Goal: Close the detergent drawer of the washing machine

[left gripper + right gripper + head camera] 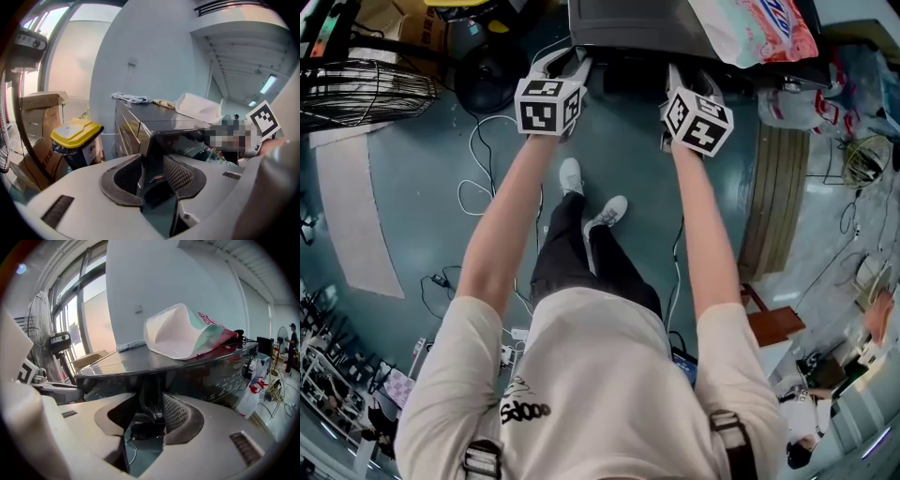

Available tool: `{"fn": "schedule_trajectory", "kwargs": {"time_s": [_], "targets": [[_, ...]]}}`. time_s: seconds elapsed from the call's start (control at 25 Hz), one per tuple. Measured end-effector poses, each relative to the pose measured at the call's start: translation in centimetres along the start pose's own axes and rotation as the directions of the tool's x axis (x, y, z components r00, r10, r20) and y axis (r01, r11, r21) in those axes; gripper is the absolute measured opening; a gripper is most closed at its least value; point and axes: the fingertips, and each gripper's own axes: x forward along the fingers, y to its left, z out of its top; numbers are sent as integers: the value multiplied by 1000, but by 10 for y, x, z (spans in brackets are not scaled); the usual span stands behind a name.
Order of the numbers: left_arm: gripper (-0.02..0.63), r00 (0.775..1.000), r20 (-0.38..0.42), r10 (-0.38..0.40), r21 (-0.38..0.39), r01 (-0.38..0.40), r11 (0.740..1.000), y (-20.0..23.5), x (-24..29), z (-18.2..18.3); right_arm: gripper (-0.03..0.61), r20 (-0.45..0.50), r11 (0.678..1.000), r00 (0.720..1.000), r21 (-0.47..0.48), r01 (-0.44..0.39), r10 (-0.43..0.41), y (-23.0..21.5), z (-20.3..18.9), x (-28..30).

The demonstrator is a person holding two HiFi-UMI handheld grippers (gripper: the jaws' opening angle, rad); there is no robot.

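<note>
A dark grey washing machine (628,23) stands in front of me at the top of the head view. My left gripper (567,66) is held at its left front corner (154,126), jaws apart, the corner edge showing in the gap with nothing gripped. At the front panel (201,376), just below the top edge, my right gripper (682,82) also has its jaws apart and holds nothing. A dark part (145,420) juts out low between the right jaws; I cannot tell whether it is the detergent drawer. A pink and white bag (183,331) lies on the machine's top.
A black bin with a yellow lid (75,133) and cardboard boxes (40,108) stand left of the machine. A floor fan (356,89) is at far left. Cables (478,159) trail over the floor. Wooden boards (778,197) lie on the right. A cloth (131,98) rests on the machine.
</note>
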Motion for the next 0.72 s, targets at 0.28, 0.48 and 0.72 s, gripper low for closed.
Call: {"fn": "schedule_trajectory", "kwargs": {"time_s": [0.28,0.48,0.72], "targets": [[137,1000,6,25,-10,-25,1000,2,-2,-1,160,-26,999,999,9,-37,37,1,-1,-1],[120,996,-36,76,58,-74,996,2,-14,0,120,-56,999,997,-18,-51,50,7,4,-17],[41,998,-42,54,115,-49,992,-11,-42,2,31,-41,999,998,-28,-42,41,1,3,-57]]}}
